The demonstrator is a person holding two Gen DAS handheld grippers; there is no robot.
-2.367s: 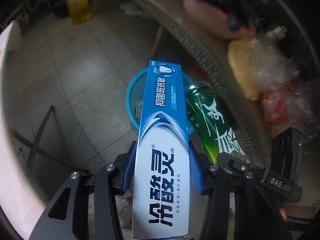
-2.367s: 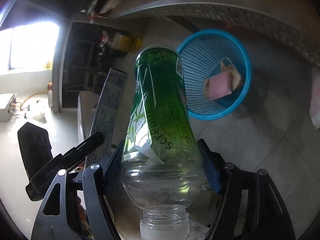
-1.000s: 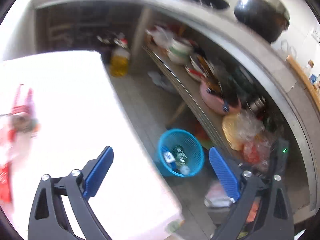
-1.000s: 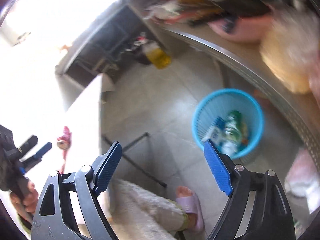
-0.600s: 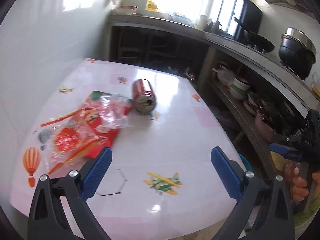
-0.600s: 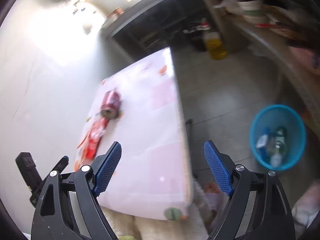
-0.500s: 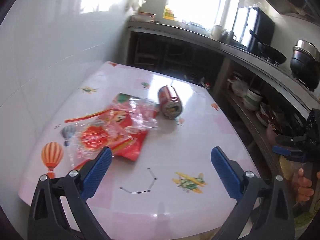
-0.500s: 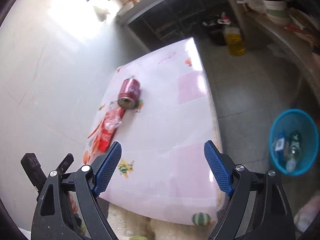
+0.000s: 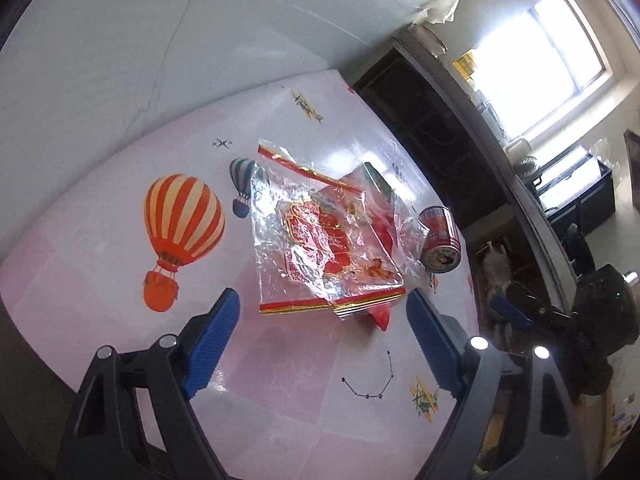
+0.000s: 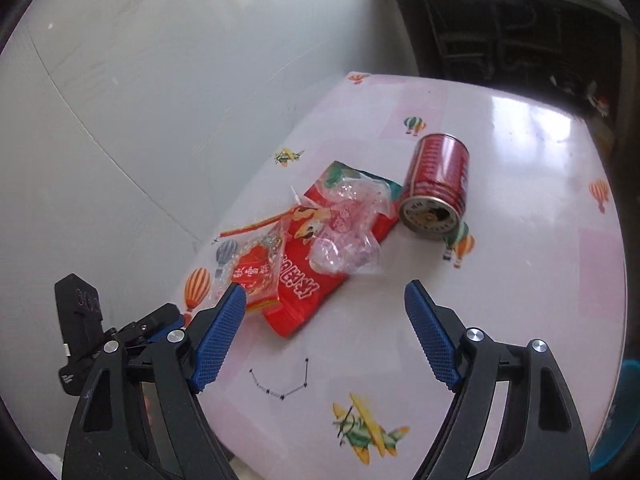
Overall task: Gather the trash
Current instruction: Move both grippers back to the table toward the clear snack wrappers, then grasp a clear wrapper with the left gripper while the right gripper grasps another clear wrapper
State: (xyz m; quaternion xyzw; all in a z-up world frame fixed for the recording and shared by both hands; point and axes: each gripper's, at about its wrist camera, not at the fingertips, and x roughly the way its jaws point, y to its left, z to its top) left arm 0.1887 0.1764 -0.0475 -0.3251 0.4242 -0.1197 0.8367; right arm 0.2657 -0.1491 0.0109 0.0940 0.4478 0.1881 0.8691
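Both the left gripper (image 9: 322, 334) and right gripper (image 10: 324, 332) hover with jaws wide and empty, framing crinkled red-and-clear plastic wrappers (image 10: 316, 240); a red metal can (image 10: 438, 186) on its side lies at two o'clock, probably the right's.

A: Where is the table (image 10: 520, 320) open?

B: Along its near edge and right side, bare cloth lies below the wide-spread left gripper (image 9: 322, 340) and right gripper (image 10: 322, 334).

A: What obstructs?

B: A clear plastic wrapper (image 9: 320, 240) over a red snack bag (image 10: 316, 264) fills the middle toward the wall (image 10: 160, 100) edge. A red can (image 10: 438, 184) lies on its side just beside them, toward the far edge.
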